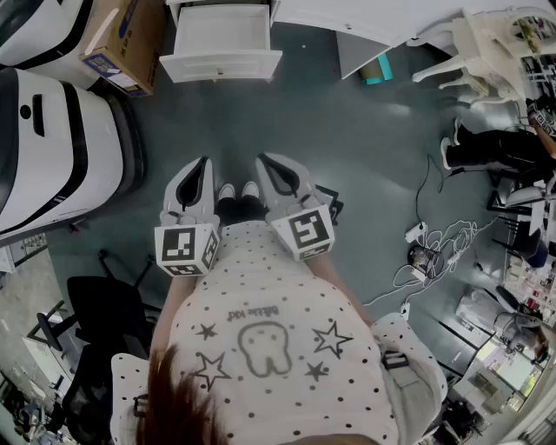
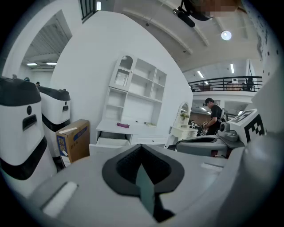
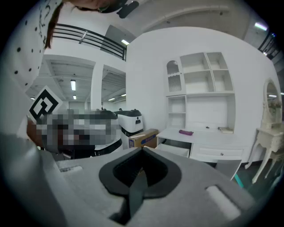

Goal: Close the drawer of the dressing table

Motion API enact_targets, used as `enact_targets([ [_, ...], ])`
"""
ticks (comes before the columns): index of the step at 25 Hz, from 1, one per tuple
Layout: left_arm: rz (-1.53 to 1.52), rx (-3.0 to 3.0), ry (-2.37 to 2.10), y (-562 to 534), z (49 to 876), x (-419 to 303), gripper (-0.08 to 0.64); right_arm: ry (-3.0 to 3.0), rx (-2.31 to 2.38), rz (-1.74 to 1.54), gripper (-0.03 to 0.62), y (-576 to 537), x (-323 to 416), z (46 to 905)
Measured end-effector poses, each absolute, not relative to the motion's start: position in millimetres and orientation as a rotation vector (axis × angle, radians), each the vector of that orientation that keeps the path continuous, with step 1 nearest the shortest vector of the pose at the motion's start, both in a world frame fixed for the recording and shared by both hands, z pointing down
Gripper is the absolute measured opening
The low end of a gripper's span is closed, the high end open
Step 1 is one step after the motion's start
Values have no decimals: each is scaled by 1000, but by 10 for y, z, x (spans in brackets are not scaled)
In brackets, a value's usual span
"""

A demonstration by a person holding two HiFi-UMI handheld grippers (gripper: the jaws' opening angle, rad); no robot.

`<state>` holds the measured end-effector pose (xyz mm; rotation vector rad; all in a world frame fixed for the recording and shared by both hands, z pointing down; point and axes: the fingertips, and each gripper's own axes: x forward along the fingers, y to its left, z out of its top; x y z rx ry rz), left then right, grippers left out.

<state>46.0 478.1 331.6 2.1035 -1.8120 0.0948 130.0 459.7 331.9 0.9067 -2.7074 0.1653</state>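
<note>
The white dressing table (image 1: pixel 347 13) stands at the far end of the floor, and its left drawer (image 1: pixel 221 67) is pulled out, showing an empty inside. In the left gripper view the table (image 2: pixel 133 102) and the pulled-out drawer (image 2: pixel 108 142) are some way ahead; the right gripper view shows the drawer (image 3: pixel 174 150) too. My left gripper (image 1: pixel 196 174) and right gripper (image 1: pixel 271 170) are held side by side close to my body, well short of the drawer. Both are shut with nothing between the jaws, as the left gripper (image 2: pixel 141 148) and the right gripper (image 3: pixel 143 151) show in their own views.
A cardboard box (image 1: pixel 122 43) and big white machines (image 1: pixel 52 148) stand left of the drawer. A black office chair (image 1: pixel 95 313) is at my left. A white stool (image 1: pixel 469 52), a person (image 1: pixel 495 143) and loose cables (image 1: pixel 434 248) are at the right. A purple thing (image 2: pixel 123 125) lies on the tabletop.
</note>
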Motion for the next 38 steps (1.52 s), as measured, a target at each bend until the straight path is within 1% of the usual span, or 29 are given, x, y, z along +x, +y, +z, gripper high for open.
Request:
enact_targets([
  [23, 80, 2120, -1801, 4598, 3313, 499, -6, -2772, 891, 174, -4, 4452, 1312, 3294],
  [38, 18, 2066, -1763, 4437, 3526, 825, -3, -2762, 881, 182, -3, 4254, 1667, 3387],
])
